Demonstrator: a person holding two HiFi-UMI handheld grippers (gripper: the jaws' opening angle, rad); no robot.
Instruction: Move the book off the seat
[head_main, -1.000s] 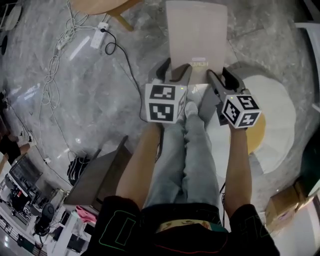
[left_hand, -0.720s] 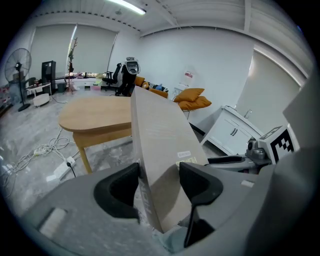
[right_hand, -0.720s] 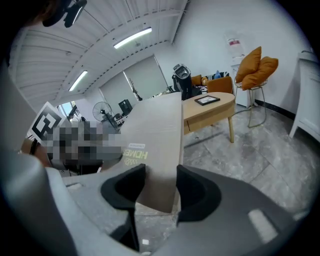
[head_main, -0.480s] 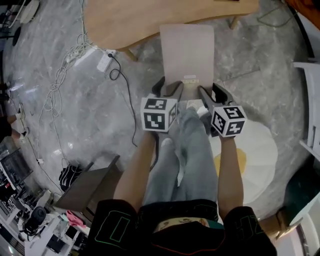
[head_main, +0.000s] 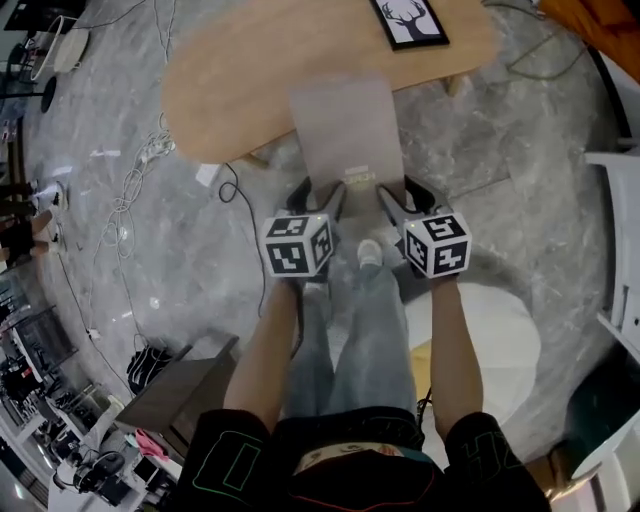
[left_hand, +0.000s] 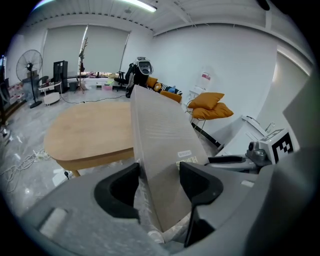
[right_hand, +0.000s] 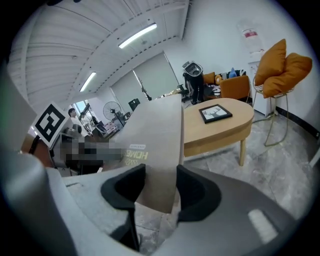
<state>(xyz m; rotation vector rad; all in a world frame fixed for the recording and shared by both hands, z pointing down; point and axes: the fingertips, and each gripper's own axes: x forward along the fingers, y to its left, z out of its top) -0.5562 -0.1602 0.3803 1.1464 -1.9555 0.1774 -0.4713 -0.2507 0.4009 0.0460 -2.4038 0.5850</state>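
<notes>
A large flat grey book (head_main: 345, 125) with "HOME" printed near its lower edge is held in the air by its near edge, one gripper at each corner. My left gripper (head_main: 322, 195) is shut on the book's left corner (left_hand: 160, 135), pads pressing both faces. My right gripper (head_main: 393, 195) is shut on the right corner (right_hand: 155, 140) in the same way. The book's far end overlaps the edge of an oval wooden table (head_main: 230, 70) in the head view. A round white seat or rug (head_main: 490, 350) lies behind at the lower right, near the person's legs.
A framed deer picture (head_main: 410, 20) lies on the table (right_hand: 220, 127). Cables and a power strip (head_main: 140, 160) trail over the marble floor at left. A dark box (head_main: 180, 385) stands at lower left. A chair with orange cushions (right_hand: 280, 70) stands beyond the table.
Both grippers have carried the book forward, away from the round white seat and towards the wooden table. The grip on the book is the same.
</notes>
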